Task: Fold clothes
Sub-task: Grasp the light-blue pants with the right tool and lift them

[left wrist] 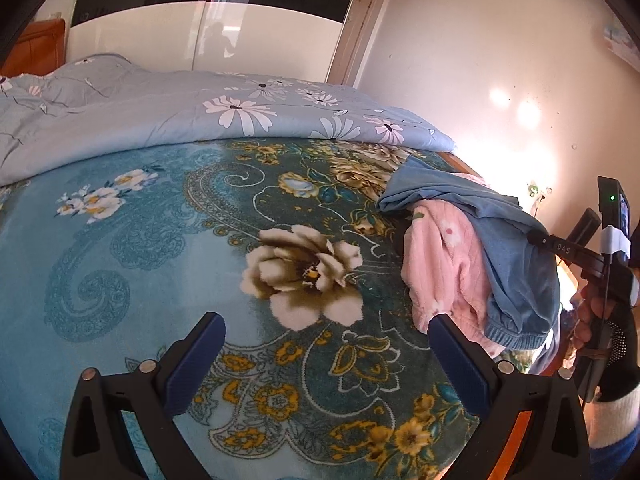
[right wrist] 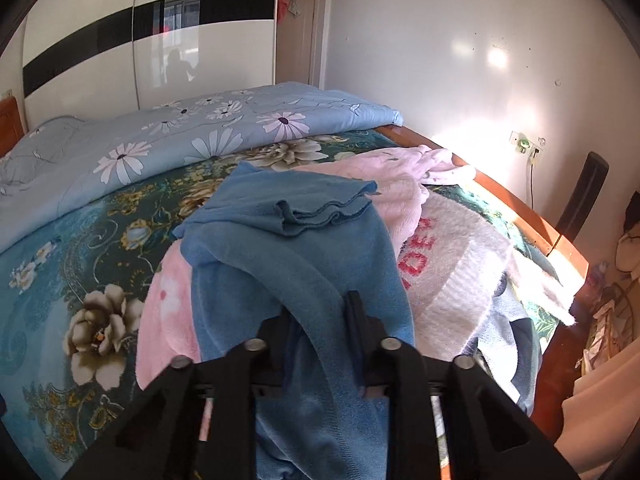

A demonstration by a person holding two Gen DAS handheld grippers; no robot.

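Observation:
A heap of clothes lies at the right edge of the bed. On top is a blue garment (right wrist: 304,248), also in the left wrist view (left wrist: 508,240). Under it are a pink fleece piece (left wrist: 448,268) and a white fleece piece with red letters (right wrist: 452,256). My right gripper (right wrist: 320,312) is shut on a fold of the blue garment; it shows at the right of the left wrist view (left wrist: 538,239). My left gripper (left wrist: 326,336) is open and empty above the flowered blanket (left wrist: 160,248), left of the heap.
A light blue daisy quilt (left wrist: 160,116) lies across the far half of the bed. The wooden bed edge (right wrist: 516,200) runs along the right. A white wardrobe (right wrist: 120,52) stands behind, a white wall and a dark chair back (right wrist: 584,196) to the right.

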